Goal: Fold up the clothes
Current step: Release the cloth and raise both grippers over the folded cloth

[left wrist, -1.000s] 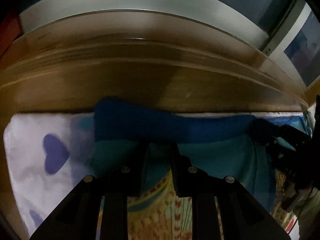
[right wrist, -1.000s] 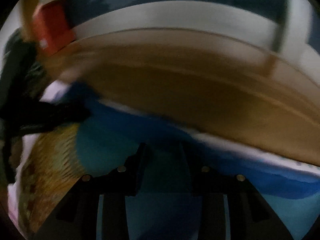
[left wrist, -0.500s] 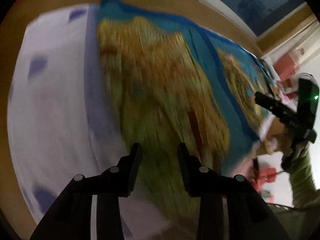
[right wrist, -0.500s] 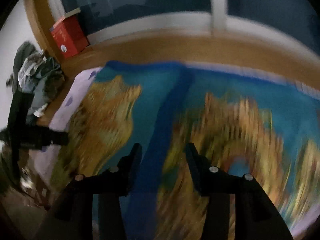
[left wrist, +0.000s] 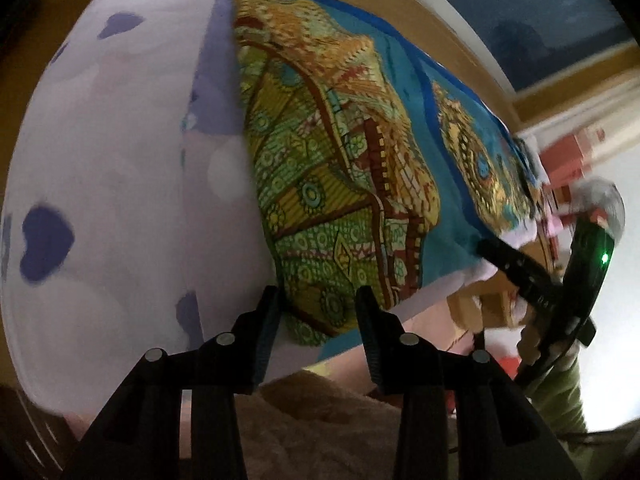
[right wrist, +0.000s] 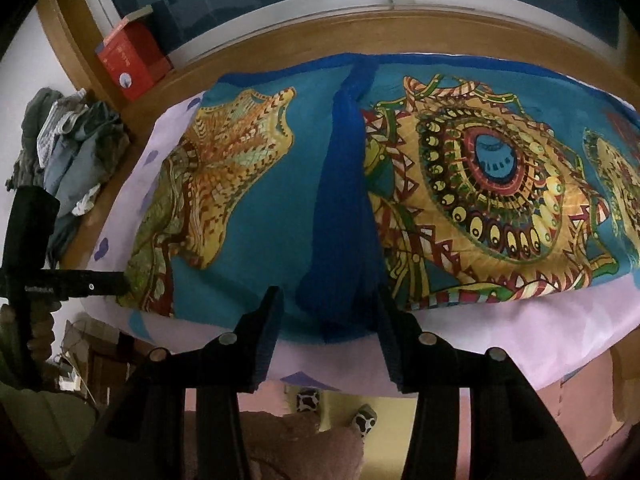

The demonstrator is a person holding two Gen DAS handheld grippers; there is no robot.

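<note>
Nearest, the left hand-held gripper and right hand-held gripper both hover with jaws apart and empty over the near hem of a teal garment printed with gold, green and red tribal patterns. It lies flat on a lilac bed sheet dotted with purple hearts. Each should probably pinch only the hem's top layer, evenly, before folding toward the far wooden ledge.

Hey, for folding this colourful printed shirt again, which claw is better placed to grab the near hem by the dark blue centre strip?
Probably the right. The right claw stands open astride the dark blue strip at the printed shirt near hem. The left claw is open over the shirt's near end corner, well off from the strip.
</note>
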